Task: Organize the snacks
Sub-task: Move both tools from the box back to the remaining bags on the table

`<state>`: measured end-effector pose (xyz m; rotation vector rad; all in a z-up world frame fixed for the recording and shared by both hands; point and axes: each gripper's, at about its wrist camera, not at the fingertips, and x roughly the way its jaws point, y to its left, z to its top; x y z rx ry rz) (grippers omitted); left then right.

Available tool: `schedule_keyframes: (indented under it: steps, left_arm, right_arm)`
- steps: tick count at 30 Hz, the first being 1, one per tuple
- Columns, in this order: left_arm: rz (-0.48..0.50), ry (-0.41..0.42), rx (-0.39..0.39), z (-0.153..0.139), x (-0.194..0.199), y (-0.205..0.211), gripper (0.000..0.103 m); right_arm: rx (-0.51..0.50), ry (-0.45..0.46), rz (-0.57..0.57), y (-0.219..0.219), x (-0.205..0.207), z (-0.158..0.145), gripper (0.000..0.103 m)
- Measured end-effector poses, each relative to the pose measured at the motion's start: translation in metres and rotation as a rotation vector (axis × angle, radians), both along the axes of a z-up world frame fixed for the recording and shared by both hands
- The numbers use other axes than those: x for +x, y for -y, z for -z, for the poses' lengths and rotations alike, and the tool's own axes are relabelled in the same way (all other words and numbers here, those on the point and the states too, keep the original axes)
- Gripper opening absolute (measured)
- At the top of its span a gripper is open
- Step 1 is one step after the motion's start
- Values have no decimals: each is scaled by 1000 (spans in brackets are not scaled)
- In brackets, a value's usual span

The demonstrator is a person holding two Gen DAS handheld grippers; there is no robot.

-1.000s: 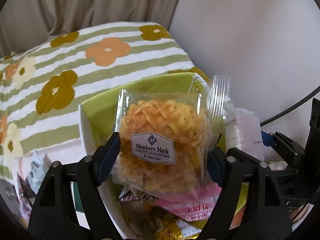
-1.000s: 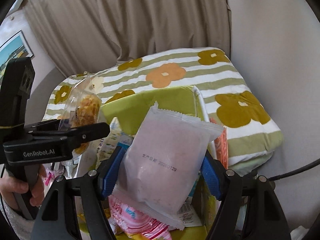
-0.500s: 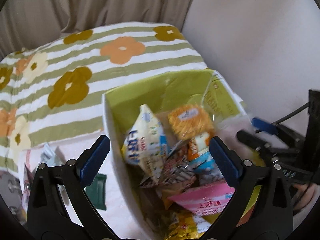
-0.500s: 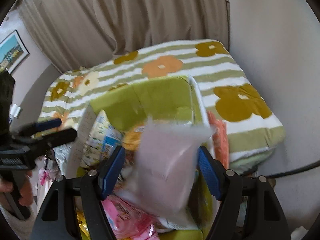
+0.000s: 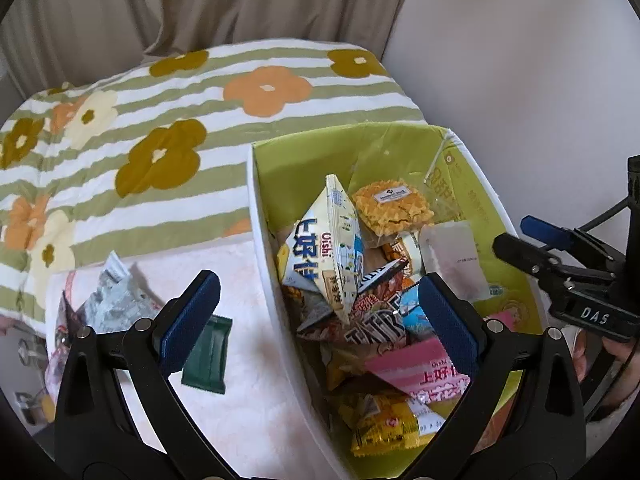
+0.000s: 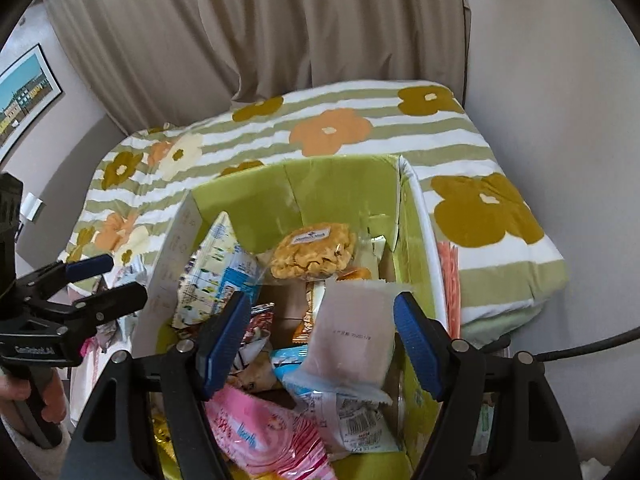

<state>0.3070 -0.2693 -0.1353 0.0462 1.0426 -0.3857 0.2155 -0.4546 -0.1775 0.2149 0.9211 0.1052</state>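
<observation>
A green cardboard box (image 5: 256, 216) (image 6: 420, 200) holds several snack bags. The clear-wrapped pineapple pastry (image 5: 394, 210) (image 6: 312, 254) lies at the box's far end. A pale pink packet (image 5: 452, 256) (image 6: 352, 336) leans on the box's right inner wall. My left gripper (image 5: 320, 308) (image 6: 112, 280) hovers open over the box's left wall, nothing between its pads. My right gripper (image 6: 320, 340) (image 5: 520, 236) stands open above the box's right side. The pink packet lies below its fingers and touches neither pad.
Left of the box, a dark green packet (image 5: 208, 356) and a silver wrapper (image 5: 112, 300) lie on a pale pink towel (image 5: 248, 280). A striped flowered blanket (image 5: 160, 120) covers the bed behind. An orange pack (image 6: 448, 280) sits outside the box's right wall. The wall is close on the right.
The left jaws spread wide and the pastry dropped into the box; that gripper then shifted left. The pink packet left the right gripper's pads and fell into the box.
</observation>
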Motion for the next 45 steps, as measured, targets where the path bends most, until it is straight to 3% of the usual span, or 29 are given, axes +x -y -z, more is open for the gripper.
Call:
schedule_keyframes:
  steps: [13, 14, 15, 17, 25, 31, 37, 45]
  left_arm:
    - [-147, 131, 18, -54, -67, -46, 99]
    - [-171, 142, 23, -57, -74, -55, 99]
    - [-198, 151, 29, -60, -83, -64, 99]
    - [-248, 162, 42, -64, -97, -79, 99]
    - [-419, 177, 91, -63, -151, -145, 99]
    - [-501, 154, 89, -52, -174, -200, 99]
    - [-524, 111, 82, -31, -169, -261, 99]
    - [-383, 44, 125, 10, -132, -338, 99]
  right_arm:
    - [-30, 162, -120, -35, -30, -66, 70]
    - [-33, 176, -141, -42, -32, -69, 73]
    - [-36, 188, -163, -49, -33, -71, 86]
    - [-32, 212, -203, -59, -36, -73, 93]
    - [17, 294, -364, -113, -47, -70, 98]
    - [61, 271, -465, -159, -50, -62, 98]
    - [64, 182, -508, -216, -41, -45, 98]
    - [128, 65, -438, -293, -13, -10, 98]
